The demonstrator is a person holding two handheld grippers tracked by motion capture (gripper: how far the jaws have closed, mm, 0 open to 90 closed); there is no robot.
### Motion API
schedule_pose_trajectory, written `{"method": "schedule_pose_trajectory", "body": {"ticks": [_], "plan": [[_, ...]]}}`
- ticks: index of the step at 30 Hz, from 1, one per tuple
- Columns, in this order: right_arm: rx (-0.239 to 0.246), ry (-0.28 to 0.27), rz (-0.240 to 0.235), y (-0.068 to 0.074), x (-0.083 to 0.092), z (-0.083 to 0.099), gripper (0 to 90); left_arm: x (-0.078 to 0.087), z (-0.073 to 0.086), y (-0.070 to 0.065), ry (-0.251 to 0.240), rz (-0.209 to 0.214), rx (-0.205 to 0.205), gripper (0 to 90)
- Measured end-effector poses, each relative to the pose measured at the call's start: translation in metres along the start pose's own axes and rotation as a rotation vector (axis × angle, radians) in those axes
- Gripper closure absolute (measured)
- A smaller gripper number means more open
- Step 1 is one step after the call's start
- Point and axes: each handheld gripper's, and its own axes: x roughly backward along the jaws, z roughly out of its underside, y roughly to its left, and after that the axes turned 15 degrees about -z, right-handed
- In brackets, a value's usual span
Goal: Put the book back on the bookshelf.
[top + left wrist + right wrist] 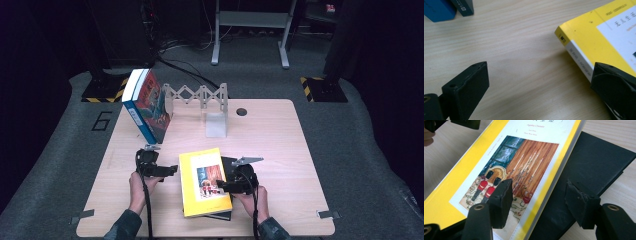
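A: Where is the yellow book (204,181)?

B: It lies flat near the front of the table (280,140), on top of a black book (596,162). The black one sticks out on the right side.

A: What is the right gripper (226,186) doing?

B: Its jaws straddle the right edge of the yellow book. One jaw is over the picture on the cover, the other over the black book. They are apart and not squeezing anything.

A: And the left gripper (170,171)?

B: It sits just beside the yellow book's left edge. Its jaws are wide apart, with bare table between them.

A: Anything else?

B: A blue book (146,106) stands at the back, leaning by a grey rack (200,96)
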Motion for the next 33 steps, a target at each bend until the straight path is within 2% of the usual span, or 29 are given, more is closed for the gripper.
{"method": "schedule_pose_trajectory", "body": {"ticks": [1,2,3,4,5,7,8,9,11,12,14,18,21,23,26,30,33], "plan": [[-0.009,0.007,-0.001,0.000,0.000,-0.001,39.0,0.001,-0.002,-0.001,0.001,0.005,-0.003,0.2],[0.010,0.007,-0.003,-0.001,-0.001,-0.002,39.1,0.001,-0.003,-0.002,-0.005,0.007,-0.003,0.0],[0.000,0.015,0.000,0.000,-0.001,-0.002,39.3,0.001,-0.005,-0.003,-0.010,0.014,0.004,0.0],[0.017,0.013,-0.001,-0.001,-0.002,-0.003,39.5,0.000,-0.006,-0.005,-0.008,0.015,-0.017,0.0],[0.007,0.018,-0.004,0.000,-0.002,-0.003,39.7,-0.001,-0.007,-0.008,-0.003,0.027,-0.007,0.0],[0.008,0.012,-0.014,0.000,-0.004,-0.003,40.9,-0.005,-0.009,-0.012,0.008,0.050,-0.032,0.0],[0.010,0.013,-0.013,0.001,-0.005,-0.003,41.3,-0.006,-0.009,-0.015,0.009,0.049,-0.023,0.0],[0.010,0.011,-0.020,0.001,-0.005,-0.003,42.1,-0.008,-0.010,-0.017,0.011,0.054,-0.041,0.0],[0.006,0.008,-0.029,0.002,-0.006,-0.003,42.8,-0.011,-0.011,-0.022,0.020,0.058,-0.044,0.0],[0.005,0.007,-0.029,0.002,-0.006,-0.003,42.8,-0.012,-0.012,-0.025,0.022,0.059,-0.058,0.0],[0.018,0.008,-0.034,0.000,-0.007,-0.004,42.7,-0.015,-0.012,-0.032,0.027,0.068,-0.077,0.0],[0.010,0.017,-0.036,0.001,-0.006,-0.004,42.7,-0.019,-0.014,-0.038,0.023,0.087,-0.077,0.0],[0.006,0.019,-0.036,0.001,-0.007,-0.005,42.8,-0.022,-0.014,-0.041,0.034,0.118,-0.070,0.0],[0.025,0.019,-0.034,0.000,-0.008,-0.006,42.9,-0.024,-0.015,-0.045,0.038,0.135,-0.065,0.0],[0.018,0.021,-0.037,0.000,-0.009,-0.007,43.0,-0.026,-0.017,-0.046,0.041,0.145,-0.068,0.0],[0.017,0.028,-0.035,-0.001,-0.010,-0.009,43.2,-0.029,-0.017,-0.047,0.052,0.169,-0.044,0.0],[0.013,0.029,-0.035,0.000,-0.010,-0.009,43.4,-0.031,-0.018,-0.047,0.060,0.185,-0.043,0.0]]}}
